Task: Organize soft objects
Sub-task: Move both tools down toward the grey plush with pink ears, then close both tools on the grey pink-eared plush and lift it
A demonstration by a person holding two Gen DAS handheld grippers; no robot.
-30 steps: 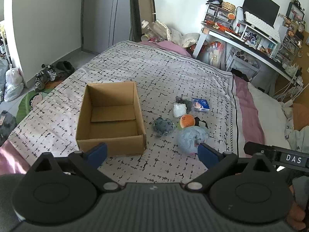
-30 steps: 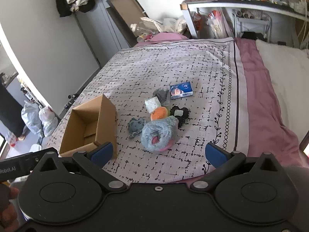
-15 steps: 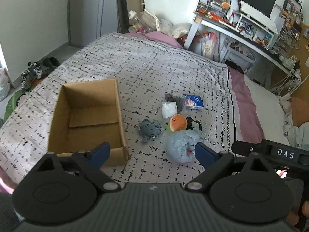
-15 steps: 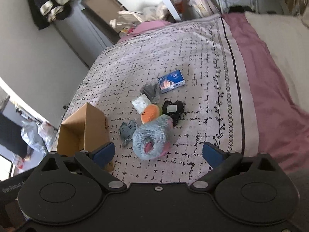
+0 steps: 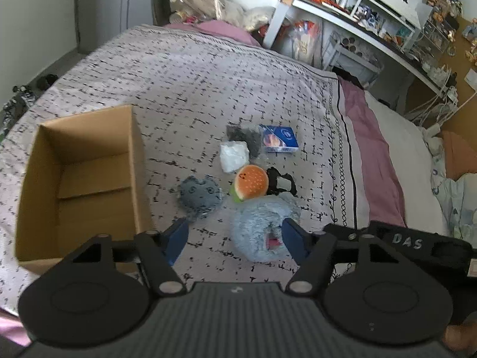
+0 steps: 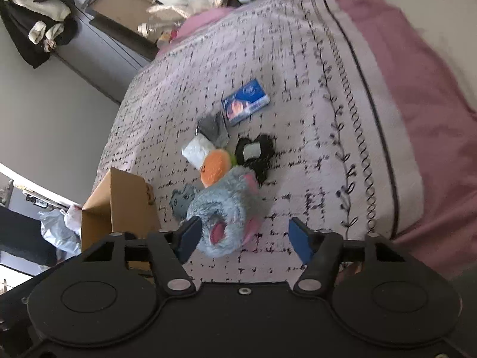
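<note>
The fluffy blue plush (image 5: 259, 226) is long-piled and shaggy; the burger toy (image 5: 251, 181) is smooth, short-napped cloth; the box (image 5: 80, 179) is matt brown cardboard; the bedspread (image 5: 208, 83) is flat printed cotton; the small packet (image 5: 278, 138) looks glossy

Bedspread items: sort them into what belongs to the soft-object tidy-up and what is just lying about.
Job:
cardboard box
fluffy blue plush
burger plush
small grey plush
black pouch
white packet
grey cloth

Lying about:
blue carton
desk clutter
shoes
</note>
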